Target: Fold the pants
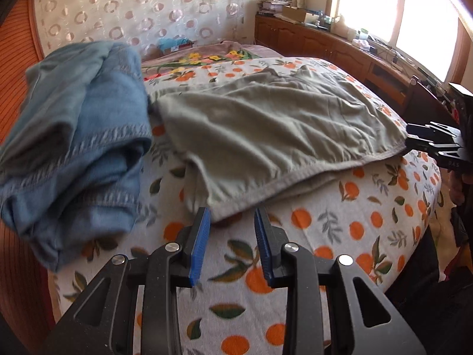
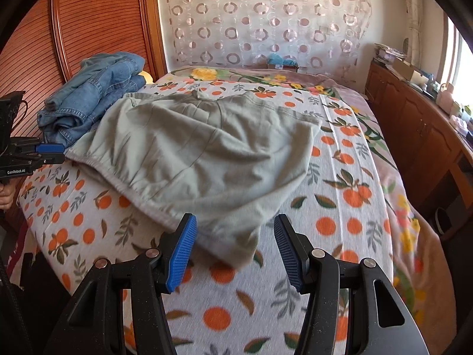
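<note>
Grey-green pants (image 1: 266, 130) lie folded over on the orange-print bed cover (image 1: 340, 222), with the hemmed edge toward me; they also show in the right wrist view (image 2: 207, 153). My left gripper (image 1: 232, 216) is open, its blue pads just short of the pants' near corner. My right gripper (image 2: 235, 224) is open, its pads on either side of the pants' near right corner without closing on it. The left gripper shows at the left edge of the right wrist view (image 2: 51, 152), and the right gripper at the right edge of the left wrist view (image 1: 414, 137).
A pile of blue jeans (image 1: 77, 145) sits on the bed's left side by a wooden slatted panel (image 2: 88, 23). A wooden cabinet (image 2: 414, 124) with clutter runs under the window on the right. A floral blanket (image 2: 408, 207) lies along the bed's far and right sides.
</note>
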`<state>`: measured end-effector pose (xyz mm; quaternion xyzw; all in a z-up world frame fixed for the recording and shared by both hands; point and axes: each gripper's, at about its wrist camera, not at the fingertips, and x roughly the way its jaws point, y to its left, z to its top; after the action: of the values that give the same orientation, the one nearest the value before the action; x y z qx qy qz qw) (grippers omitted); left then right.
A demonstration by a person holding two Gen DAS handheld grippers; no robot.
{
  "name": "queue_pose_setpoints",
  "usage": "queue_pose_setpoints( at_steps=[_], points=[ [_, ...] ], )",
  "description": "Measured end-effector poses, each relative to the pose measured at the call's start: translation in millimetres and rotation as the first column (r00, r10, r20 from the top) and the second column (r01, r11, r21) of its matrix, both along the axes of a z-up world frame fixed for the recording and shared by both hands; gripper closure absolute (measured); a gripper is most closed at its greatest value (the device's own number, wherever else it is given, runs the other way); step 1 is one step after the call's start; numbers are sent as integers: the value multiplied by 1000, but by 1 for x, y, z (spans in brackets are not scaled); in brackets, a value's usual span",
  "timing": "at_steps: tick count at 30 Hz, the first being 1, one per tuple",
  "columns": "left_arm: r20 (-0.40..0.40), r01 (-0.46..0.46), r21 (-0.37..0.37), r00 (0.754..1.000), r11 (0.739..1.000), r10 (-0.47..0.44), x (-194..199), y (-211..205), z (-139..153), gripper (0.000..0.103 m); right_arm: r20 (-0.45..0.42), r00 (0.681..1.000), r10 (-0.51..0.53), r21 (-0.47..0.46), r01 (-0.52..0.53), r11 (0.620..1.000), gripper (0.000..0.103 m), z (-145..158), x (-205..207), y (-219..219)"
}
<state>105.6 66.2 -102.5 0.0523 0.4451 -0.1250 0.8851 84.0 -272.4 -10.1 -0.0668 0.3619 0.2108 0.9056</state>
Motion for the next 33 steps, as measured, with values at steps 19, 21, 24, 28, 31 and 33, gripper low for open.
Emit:
queue_pose_setpoints(
  at_steps=[19, 21, 24, 28, 31, 33],
  points=[
    [51, -109, -24, 993, 994, 110, 21, 12, -22, 71, -2, 997, -74, -9, 74, 997, 71, -17, 8, 1],
    [60, -104, -36, 993, 994, 106, 22, 11, -19, 87, 11, 996, -84, 8, 84, 996, 88, -15, 9, -1],
    [59, -107, -46, 992, 993, 109, 21, 11, -14, 97, 32, 995, -96, 20, 95, 995, 97, -14, 7, -5],
    [82, -106, -48, 991, 993, 110, 10, 6, 0, 100, 40, 994, -103, 29, 102, 994, 99, -9, 1, -13],
    [90, -103, -50, 990, 993, 107, -7, 1, 11, 100, 53, 993, -105, 32, 103, 994, 100, -2, -11, -21],
    [82, -97, -55, 991, 994, 101, -19, -3, 16, 100, 59, 993, -99, 32, 97, 995, 100, 3, -22, -26]
  ],
)
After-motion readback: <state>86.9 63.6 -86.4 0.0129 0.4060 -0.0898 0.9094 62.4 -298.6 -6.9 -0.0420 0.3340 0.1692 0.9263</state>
